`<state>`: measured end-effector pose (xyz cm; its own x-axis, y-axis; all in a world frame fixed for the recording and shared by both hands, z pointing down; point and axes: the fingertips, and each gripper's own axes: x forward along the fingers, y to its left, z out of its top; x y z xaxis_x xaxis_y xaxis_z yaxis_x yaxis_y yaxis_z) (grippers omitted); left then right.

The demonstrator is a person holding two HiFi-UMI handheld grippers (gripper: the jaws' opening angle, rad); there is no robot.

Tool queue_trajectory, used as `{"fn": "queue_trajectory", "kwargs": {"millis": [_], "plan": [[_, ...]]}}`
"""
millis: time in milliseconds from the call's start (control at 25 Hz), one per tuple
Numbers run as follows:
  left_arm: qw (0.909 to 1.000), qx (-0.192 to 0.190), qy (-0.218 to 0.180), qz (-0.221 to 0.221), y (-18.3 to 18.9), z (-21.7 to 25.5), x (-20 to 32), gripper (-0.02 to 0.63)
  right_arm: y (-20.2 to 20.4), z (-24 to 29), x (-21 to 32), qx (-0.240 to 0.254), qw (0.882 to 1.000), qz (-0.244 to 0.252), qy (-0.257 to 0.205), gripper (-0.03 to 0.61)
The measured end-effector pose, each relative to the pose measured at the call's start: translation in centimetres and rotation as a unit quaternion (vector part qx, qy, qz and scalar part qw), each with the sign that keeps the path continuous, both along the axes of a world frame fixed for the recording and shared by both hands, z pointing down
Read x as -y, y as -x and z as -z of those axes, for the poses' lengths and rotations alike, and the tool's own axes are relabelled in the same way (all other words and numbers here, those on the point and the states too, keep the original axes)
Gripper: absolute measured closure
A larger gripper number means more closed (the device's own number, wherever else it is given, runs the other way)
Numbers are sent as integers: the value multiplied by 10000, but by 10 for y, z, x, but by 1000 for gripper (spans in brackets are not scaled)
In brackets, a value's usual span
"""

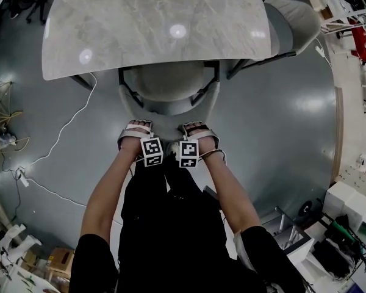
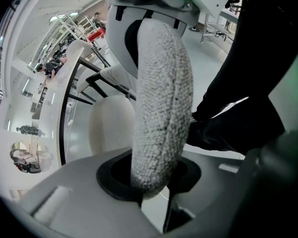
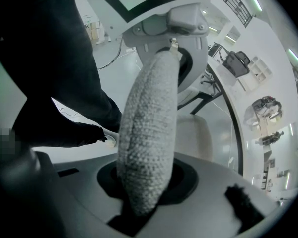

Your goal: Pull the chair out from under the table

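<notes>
1. Chair (image 1: 168, 93): one, directly beyond the tongs. Its seat lies partly under the near edge of the table, and its curved backrest (image 1: 171, 116) stands clear of that edge, on the person's side.
2. Left tongs (image 1: 136, 133): clamped on the backrest's top rim, left of its middle. Nubbly fabric fills the gap between the jaws.
3. Right tongs (image 1: 199, 132): clamped on the same rim, just beside the left pair, with the fabric pinched between the jaws.
4. Forearms (image 1: 110, 188): two, bare, stretched forward and down, near parallel. Both tongs point steeply downward, with the two marker cubes (image 1: 152, 151) facing up, almost touching.
5. Table (image 1: 152, 23): one, with a pale marbled top, beyond the tongs and over the seat.
6. Second chair (image 1: 293, 23): beyond and to the right of the right tongs, tucked at the table's right end.
7. Cable (image 1: 67, 124): one, white, on the grey floor (image 1: 274, 121) left of the left tongs.
</notes>
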<state>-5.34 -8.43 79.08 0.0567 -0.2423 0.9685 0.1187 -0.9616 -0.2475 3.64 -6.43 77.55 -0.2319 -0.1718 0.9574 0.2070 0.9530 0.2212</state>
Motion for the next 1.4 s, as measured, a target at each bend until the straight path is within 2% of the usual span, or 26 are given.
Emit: {"fn": "queue_trajectory", "kwargs": {"millis": [560,920,1400], "plan": [[9997,112,159,179,-12,-3,-41,512,-13,-1,-39,35,9999,113,-7,491],[9990,143,288,321,-7,-3,-52,511,-9,-1,-48,40,9999,163,-24,492],[9992,87,300,266,-8,-4,-77,514,-9,-1,-73,20,9999,131,29,494]]}}
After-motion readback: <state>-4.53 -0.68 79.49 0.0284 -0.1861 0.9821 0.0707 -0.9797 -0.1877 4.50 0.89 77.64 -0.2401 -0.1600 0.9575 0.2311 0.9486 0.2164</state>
